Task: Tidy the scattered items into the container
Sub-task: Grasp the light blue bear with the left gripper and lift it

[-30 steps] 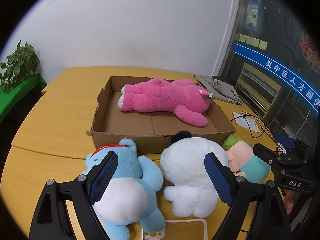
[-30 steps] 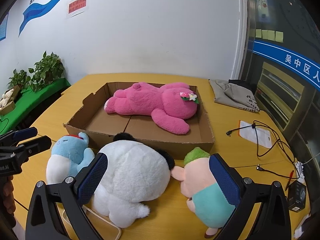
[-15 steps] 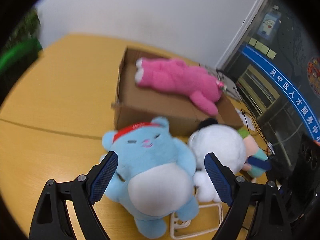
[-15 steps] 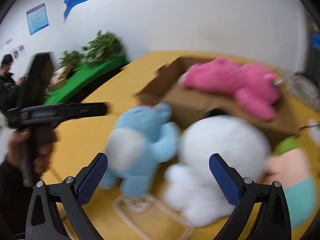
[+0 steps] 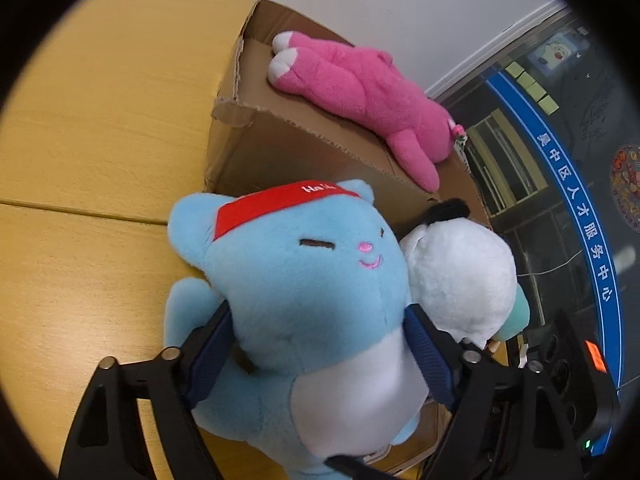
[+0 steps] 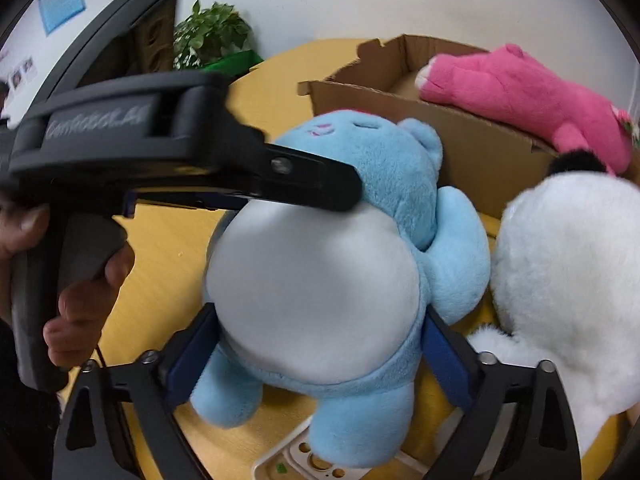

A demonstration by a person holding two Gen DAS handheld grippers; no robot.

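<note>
Both sets of fingers are closing in on the same toy! The left gripper (image 5: 318,354) has its blue fingers (image 5: 426,356) either side of the blue plush (image 5: 304,292), right at the neck where head meets white belly, jaws closing and the pads already at the fur. The right gripper (image 6: 316,354) comes from the foot end, its fingers (image 6: 190,354) flanking the low belly, jaws closing too, fairly wide and just meeting the plush's flanks.

The plush lies on its back on the worktop (image 5: 96,128), long axis running from the right gripper's fingers up toward the box (image 5: 280,148), head end just beside the box's near wall. That is the key line: the box sits straight beyond the head, so the lift looks to go up and forward over that wall. The left gripper is nearer the box.

A white plush (image 6: 568,288) is pressed against the blue one's side, and a pink plush (image 5: 360,92) already lies in the box.
</note>
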